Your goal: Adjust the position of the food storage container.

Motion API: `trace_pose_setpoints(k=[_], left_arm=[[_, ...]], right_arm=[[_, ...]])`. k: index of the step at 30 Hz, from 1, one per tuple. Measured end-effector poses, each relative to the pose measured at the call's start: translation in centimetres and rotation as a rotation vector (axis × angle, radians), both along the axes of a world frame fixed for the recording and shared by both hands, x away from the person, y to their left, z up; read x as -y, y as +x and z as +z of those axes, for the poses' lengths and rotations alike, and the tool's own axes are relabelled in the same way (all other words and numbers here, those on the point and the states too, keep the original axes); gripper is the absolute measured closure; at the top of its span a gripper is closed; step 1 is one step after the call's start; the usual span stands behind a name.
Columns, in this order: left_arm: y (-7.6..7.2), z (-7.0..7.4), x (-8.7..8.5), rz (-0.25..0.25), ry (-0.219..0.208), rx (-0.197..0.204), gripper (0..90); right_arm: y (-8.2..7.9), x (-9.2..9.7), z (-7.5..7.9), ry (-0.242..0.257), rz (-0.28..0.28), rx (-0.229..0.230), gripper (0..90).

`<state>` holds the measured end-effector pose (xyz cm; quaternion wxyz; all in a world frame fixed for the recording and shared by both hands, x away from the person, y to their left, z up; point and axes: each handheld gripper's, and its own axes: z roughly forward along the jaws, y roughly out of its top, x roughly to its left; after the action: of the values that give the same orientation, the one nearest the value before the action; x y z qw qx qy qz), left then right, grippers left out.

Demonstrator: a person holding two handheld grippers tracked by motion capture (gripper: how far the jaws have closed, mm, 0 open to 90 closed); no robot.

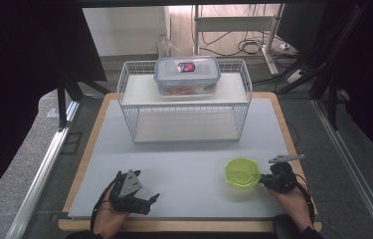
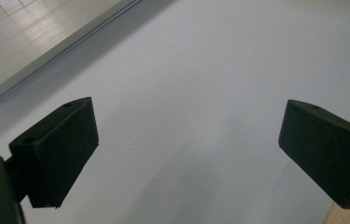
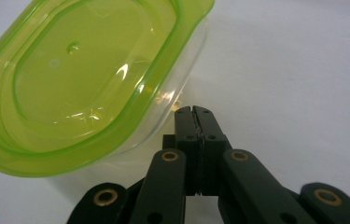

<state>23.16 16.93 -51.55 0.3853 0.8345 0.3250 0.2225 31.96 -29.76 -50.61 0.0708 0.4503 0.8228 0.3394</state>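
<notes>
Though lidded, label (image 1: 186, 66) unreadable.

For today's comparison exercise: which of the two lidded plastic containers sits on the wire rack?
The clear rectangular container with the blue-rimmed lid sits atop the white wire rack; the green-lidded one rests on the table.

even, cool light falls from above on the pale table (image 1: 184, 159); the room's sides sink into black. soft shadows lie under the wire rack (image 1: 184, 99). glare glints on the green lid (image 3: 84, 79), whose near edge blurs. all views are slightly soft.
</notes>
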Motion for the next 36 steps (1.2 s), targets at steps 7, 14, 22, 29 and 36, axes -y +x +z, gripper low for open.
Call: trace_pose_setpoints(k=[7, 14, 22, 29, 36], left_arm=[[0.0, 0.0, 0.0, -0.002, 0.003, 0.001, 4.6], [0.0, 0.1, 0.0, -0.005, 0.008, 0.001, 4.6], [0.0, 0.1, 0.0, -0.004, 0.008, 0.002, 4.6], [0.0, 0.1, 0.0, -0.006, 0.013, 0.006, 4.6], [0.0, 0.1, 0.0, -0.007, 0.014, 0.002, 4.6]], right_arm=[[0.2, -2.4, -0.2, 0.033, 0.065, -0.028, 89.9], [0.2, -5.7, -0.5, 0.028, 0.147, -0.041, 89.8], [0.4, -7.5, -0.8, 0.026, 0.185, -0.04, 89.7], [0.8, -8.8, -1.0, 0.024, 0.202, -0.035, 89.6], [1.5, -10.1, -1.1, 0.029, 0.217, -0.034, 89.6]])
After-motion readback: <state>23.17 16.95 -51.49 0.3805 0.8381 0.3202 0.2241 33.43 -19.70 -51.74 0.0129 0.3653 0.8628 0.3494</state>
